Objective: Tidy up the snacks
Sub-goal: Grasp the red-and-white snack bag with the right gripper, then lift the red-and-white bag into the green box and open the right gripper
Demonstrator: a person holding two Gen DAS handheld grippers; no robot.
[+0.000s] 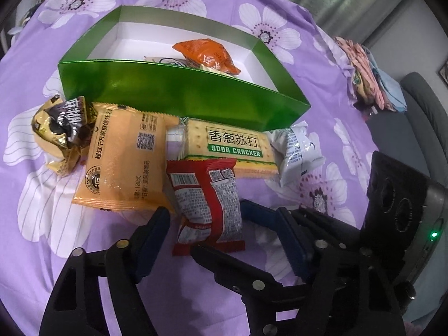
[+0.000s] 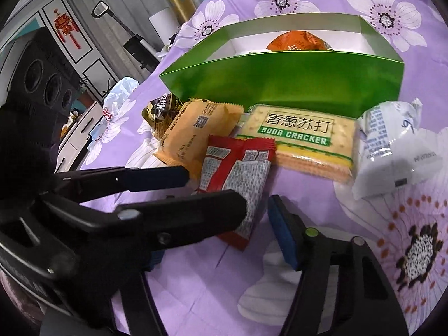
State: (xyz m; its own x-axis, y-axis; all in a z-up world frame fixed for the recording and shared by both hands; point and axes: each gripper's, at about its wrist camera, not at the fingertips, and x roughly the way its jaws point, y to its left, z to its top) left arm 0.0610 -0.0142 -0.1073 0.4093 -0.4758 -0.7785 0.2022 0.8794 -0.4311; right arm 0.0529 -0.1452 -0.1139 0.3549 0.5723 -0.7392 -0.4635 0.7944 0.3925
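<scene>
A green box (image 1: pixel 179 92) (image 2: pixel 294 81) with a white inside holds an orange packet (image 1: pixel 207 53) (image 2: pixel 296 42) and a pale one. In front of it lie loose snacks: a red packet (image 1: pixel 207 204) (image 2: pixel 238 173), a soda cracker pack (image 1: pixel 232 145) (image 2: pixel 305 140), an orange-tan packet (image 1: pixel 123 159) (image 2: pixel 193 134), a gold-brown packet (image 1: pixel 61 128) (image 2: pixel 162 106) and a white packet (image 1: pixel 299 148) (image 2: pixel 392 151). My left gripper (image 1: pixel 224 224) is open, its fingers on either side of the red packet's near end. My right gripper (image 2: pixel 257 210) is open at the same packet, beside the left one.
The snacks lie on a purple cloth with white flowers (image 1: pixel 50 207) (image 2: pixel 392 252). Folded cloths (image 1: pixel 369 78) lie at the far right edge. A white plastic bag (image 2: pixel 120 89) lies at the left edge. A speaker (image 2: pixel 47 72) and cabinets stand beyond.
</scene>
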